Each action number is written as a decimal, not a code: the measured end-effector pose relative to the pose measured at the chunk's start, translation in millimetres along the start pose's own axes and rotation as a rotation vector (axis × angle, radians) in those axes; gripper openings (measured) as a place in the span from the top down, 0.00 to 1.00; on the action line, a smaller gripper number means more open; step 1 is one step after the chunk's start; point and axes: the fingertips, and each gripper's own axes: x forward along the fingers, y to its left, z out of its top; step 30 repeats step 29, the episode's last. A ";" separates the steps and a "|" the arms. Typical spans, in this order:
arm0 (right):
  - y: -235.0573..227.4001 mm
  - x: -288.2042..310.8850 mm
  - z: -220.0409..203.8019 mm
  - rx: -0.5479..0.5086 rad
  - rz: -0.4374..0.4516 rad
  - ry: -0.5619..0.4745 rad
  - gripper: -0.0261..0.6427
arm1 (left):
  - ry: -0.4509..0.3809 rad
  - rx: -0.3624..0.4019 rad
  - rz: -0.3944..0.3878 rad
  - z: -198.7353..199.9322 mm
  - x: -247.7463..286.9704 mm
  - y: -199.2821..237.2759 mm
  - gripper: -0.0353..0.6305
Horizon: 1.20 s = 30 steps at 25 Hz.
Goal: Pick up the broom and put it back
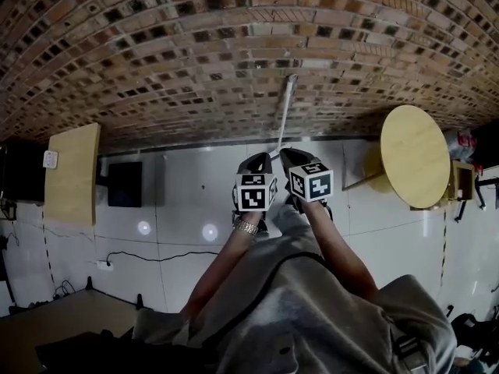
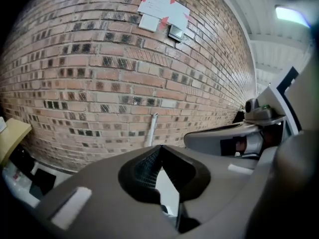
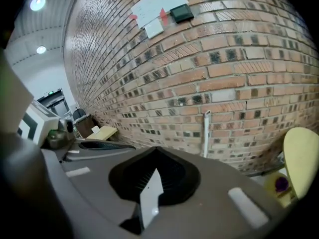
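I hold my left tool [image 1: 261,162] and my right tool [image 1: 293,157] side by side, nearly touching, both aimed at the brick wall [image 1: 156,61]. In the left gripper view the left tool [image 2: 159,148] has its jaws pressed together at the tips with nothing pinched between them. The right gripper view shows my right tool [image 3: 157,151] closed up the same way and empty. The broom [image 1: 284,115] leans its pale handle against the wall straight ahead, apart from both tools; its lower end is hidden behind them in the head view. A round wooden tabletop [image 1: 415,156] stands tilted to my right, and papers [image 2: 162,9] are taped high on the bricks.
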 end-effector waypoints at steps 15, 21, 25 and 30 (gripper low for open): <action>-17.1 -40.6 41.3 -0.083 0.027 -0.058 0.96 | -0.068 0.041 -0.015 44.2 20.6 -57.2 0.94; -28.9 -44.3 48.7 -0.052 0.035 -0.071 0.96 | -0.078 0.059 -0.011 54.4 25.0 -66.2 0.94; -27.2 -43.7 51.7 -0.046 0.049 -0.082 0.96 | -0.065 0.073 -0.006 50.8 27.9 -64.7 0.94; -24.7 -43.8 51.9 -0.045 0.058 -0.082 0.96 | -0.062 0.059 -0.008 49.0 29.0 -62.2 0.94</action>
